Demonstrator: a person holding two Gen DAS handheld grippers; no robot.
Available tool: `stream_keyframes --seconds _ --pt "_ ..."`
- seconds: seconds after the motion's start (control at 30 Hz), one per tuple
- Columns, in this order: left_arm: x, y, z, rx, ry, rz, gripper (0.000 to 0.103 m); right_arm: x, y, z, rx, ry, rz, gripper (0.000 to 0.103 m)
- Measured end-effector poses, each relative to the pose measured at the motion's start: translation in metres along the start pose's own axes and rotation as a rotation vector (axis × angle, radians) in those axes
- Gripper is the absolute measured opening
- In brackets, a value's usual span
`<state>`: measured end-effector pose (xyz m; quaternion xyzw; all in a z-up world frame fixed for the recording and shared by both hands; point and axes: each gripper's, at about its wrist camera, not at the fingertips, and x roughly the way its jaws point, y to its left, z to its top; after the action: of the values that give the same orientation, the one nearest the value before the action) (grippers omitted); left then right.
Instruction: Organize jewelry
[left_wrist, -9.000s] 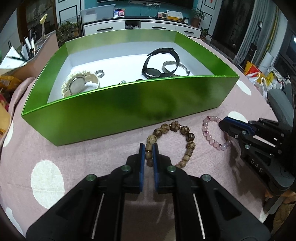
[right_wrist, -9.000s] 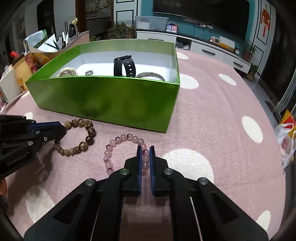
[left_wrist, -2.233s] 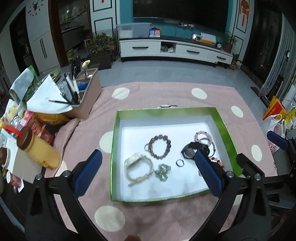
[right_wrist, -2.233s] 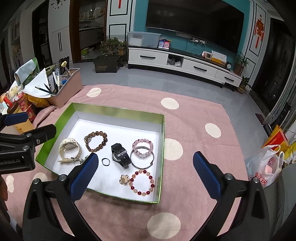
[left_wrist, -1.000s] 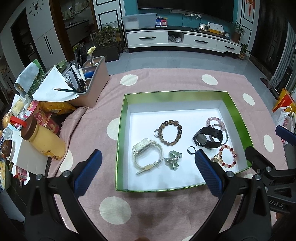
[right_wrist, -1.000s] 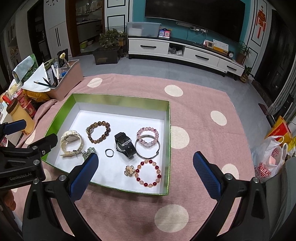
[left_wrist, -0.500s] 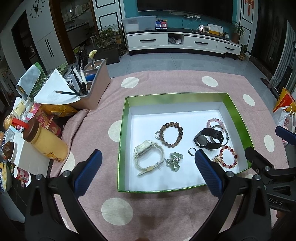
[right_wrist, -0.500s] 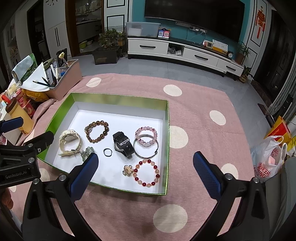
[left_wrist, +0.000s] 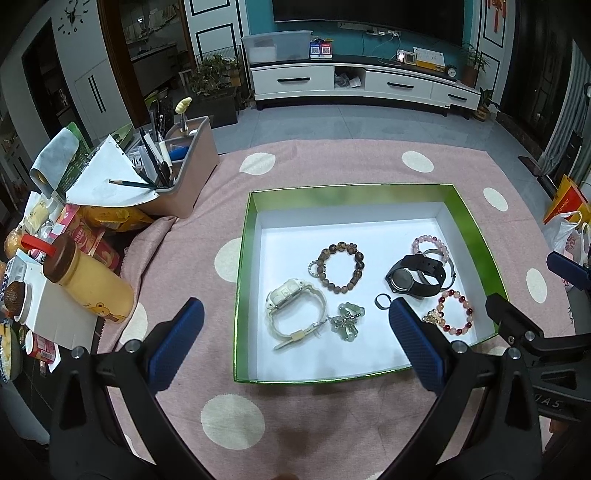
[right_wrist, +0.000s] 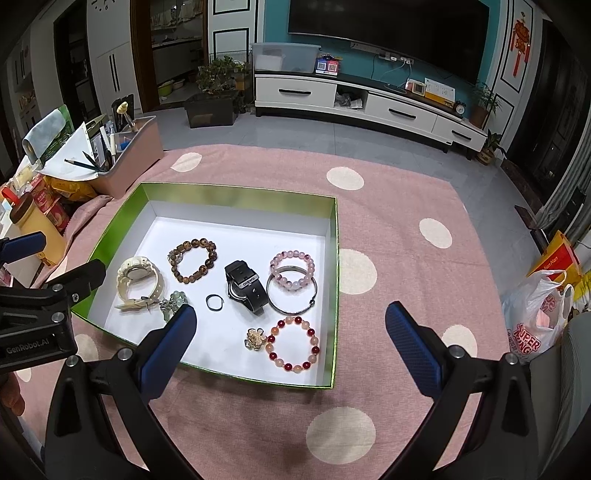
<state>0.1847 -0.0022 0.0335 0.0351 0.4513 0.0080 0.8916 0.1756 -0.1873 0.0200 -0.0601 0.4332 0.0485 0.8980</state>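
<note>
Both grippers are hanging high over the counter, looking down. The left gripper and the right gripper each have their fingers spread wide, holding nothing. The counter is wearing a pink cloth with cream polka dots. The green box is sitting on it with all the jewelry inside on its white floor: a brown bead bracelet, a cream watch, a black watch, a pink bead bracelet touching a metal bangle, and a red bead bracelet. Left of the box there's a pencil caddy and a yellow bottle. Across the grey tile floor, a white TV stand is sitting under a big dark TV on a teal wall.
</note>
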Motion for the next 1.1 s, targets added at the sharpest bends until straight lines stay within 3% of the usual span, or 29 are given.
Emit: stream_keyframes --seconds 1.1 --pt "-0.0013 0.0029 0.0024 -0.001 -0.004 0.012 0.101 0.0011 0.0013 -0.0016 -0.001 -0.005 0.002 0.102"
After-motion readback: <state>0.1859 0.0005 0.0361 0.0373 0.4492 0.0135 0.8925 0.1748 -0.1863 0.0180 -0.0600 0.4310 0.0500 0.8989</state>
